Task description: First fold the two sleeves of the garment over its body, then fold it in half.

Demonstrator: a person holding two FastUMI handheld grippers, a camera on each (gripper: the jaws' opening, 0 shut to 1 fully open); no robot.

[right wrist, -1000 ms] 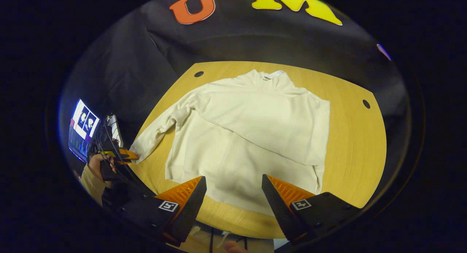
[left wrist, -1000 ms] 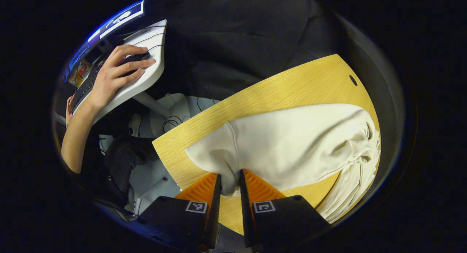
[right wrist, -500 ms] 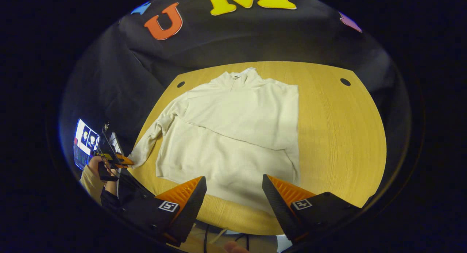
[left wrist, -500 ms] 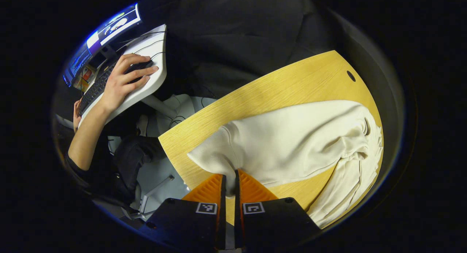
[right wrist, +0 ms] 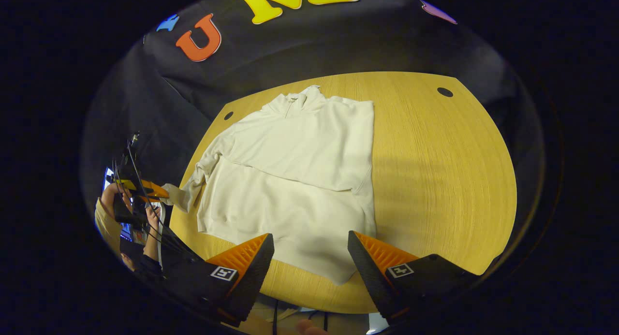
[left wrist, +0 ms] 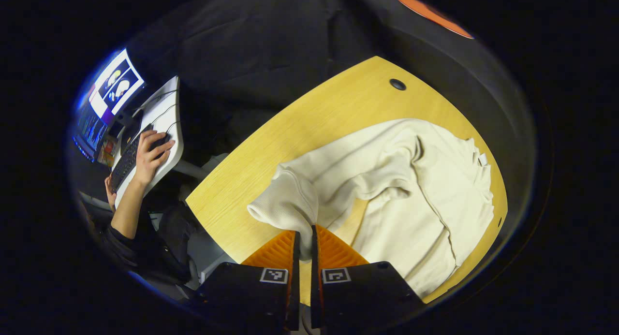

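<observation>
Now left gripper (left wrist: 305,238) clamping sleeve cuff (left wrist: 285,207), unbranded

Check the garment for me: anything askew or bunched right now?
Only the sleeve that the left gripper pinches by its cuff: it is lifted and bunched at the shoulder. The other sleeve lies flat across the body. Right gripper hangs open.

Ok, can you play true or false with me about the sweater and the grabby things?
1. The left hand-held gripper is pinching the sleeve cuff. True.
2. The right hand-held gripper is shut. False: its fingers are spread apart, holding nothing.
3. The sweater lies on a wooden table. True.
4. Both sleeves are folded over the body. False: one is, the other is still out, held at the table's edge.
</observation>
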